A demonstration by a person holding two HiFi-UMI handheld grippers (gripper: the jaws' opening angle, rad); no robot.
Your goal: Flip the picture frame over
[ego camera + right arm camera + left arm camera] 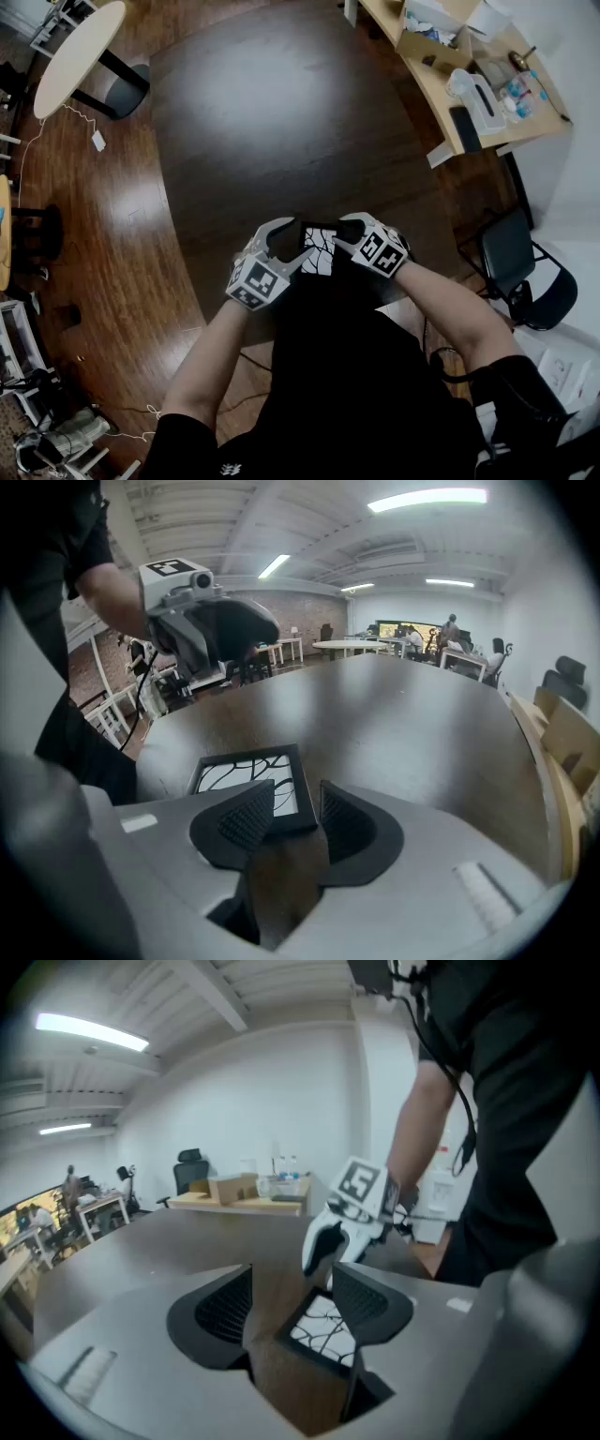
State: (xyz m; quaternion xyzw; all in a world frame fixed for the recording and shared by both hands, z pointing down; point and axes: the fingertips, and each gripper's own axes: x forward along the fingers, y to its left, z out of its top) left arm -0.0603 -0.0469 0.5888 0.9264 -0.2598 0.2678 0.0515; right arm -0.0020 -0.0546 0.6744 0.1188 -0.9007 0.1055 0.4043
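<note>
The picture frame (317,251), black-edged with a white print of black branching lines, lies flat and face up on the dark table (281,112), close to its near edge. My left gripper (286,246) stands open at the frame's left end. In the left gripper view the frame (323,1327) lies partly under the right-hand jaw of that gripper (291,1302). My right gripper (345,236) is open at the frame's right end. In the right gripper view a corner of the frame (248,772) sits between the jaws of the right gripper (297,817), and the pads do not press on it.
A light wooden desk (441,89) with boxes and bottles stands at the upper right. A black office chair (520,262) is to the right, and a pale round table (80,47) at the upper left. The person stands against the table's near edge.
</note>
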